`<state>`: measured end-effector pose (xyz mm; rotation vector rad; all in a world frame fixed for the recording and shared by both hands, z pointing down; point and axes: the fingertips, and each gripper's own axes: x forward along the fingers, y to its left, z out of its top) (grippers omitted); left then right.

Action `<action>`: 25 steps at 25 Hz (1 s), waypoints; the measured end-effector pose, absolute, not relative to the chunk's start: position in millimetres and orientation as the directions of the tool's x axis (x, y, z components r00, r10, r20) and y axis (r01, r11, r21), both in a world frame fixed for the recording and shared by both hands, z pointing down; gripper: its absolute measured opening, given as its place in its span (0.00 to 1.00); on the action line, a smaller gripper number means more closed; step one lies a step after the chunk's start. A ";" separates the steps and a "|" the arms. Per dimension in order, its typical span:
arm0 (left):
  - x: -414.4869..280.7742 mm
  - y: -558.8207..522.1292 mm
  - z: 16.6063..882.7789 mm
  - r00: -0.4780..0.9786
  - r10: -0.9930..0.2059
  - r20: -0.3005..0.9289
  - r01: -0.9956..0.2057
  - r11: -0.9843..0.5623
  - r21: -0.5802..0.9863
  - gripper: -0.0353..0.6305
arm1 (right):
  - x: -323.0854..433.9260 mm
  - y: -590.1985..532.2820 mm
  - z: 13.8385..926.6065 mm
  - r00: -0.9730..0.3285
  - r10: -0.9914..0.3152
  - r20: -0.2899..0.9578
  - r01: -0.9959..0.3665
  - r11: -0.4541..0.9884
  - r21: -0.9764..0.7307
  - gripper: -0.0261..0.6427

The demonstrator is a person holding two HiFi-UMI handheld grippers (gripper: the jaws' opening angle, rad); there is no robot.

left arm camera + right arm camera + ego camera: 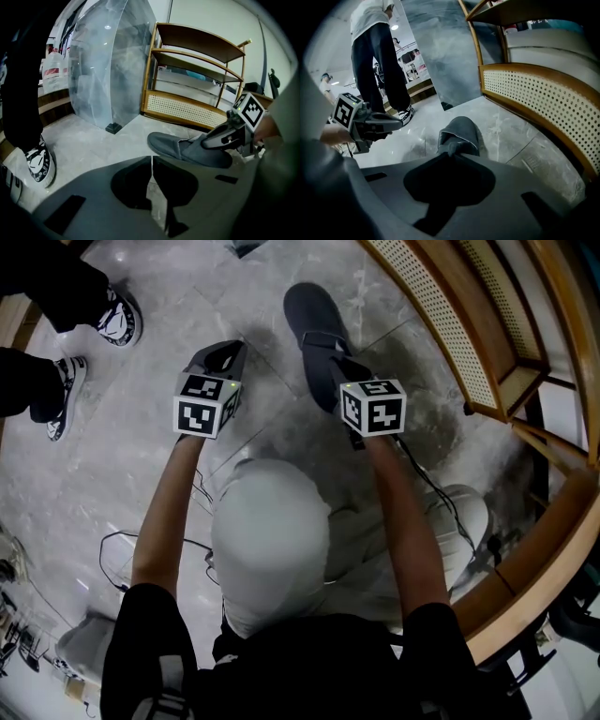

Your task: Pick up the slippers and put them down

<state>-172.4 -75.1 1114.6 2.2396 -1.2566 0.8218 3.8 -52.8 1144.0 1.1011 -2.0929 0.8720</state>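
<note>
Right gripper (pixel 450 158) fingers pinch the grey slipper (pixel 459 132) by its strap. The heel is hidden, floor (pixel 187 282) contact unclear, beside the rattan shelf (pixel 441 324). Left gripper (pixel 151 164) fingers are together, empty.

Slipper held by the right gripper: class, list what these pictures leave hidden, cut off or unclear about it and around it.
Slipper heel end: head view, under the right gripper; right gripper view, behind the jaws.
Sole touching the floor or not: no view shows beneath it.
Second slipper: in no view.
</note>
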 end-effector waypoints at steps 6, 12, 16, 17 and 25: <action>-169.7 -71.8 1124.1 0.416 -0.588 0.693 -0.864 -0.493 0.100 0.07 | 8.5 -46.9 1159.7 -0.469 -0.438 0.767 -0.861 0.419 -0.287 0.09; -169.6 -68.8 1126.7 0.416 -0.580 0.700 -0.861 -0.499 0.099 0.07 | 10.9 -41.9 1168.4 -0.469 -0.425 0.774 -0.862 0.412 -0.296 0.11; -170.1 -68.3 1126.1 0.413 -0.581 0.701 -0.863 -0.497 0.097 0.07 | 11.5 -38.6 1171.4 -0.470 -0.411 0.782 -0.857 0.423 -0.293 0.14; -169.6 -68.3 1125.9 0.414 -0.581 0.701 -0.862 -0.497 0.097 0.07 | 12.1 -38.4 1171.8 -0.470 -0.409 0.782 -0.858 0.422 -0.294 0.14; -168.3 -66.0 1125.6 0.413 -0.582 0.701 -0.863 -0.496 0.096 0.07 | 15.0 -36.3 1171.1 -0.459 -0.415 0.786 -0.859 0.434 -0.272 0.22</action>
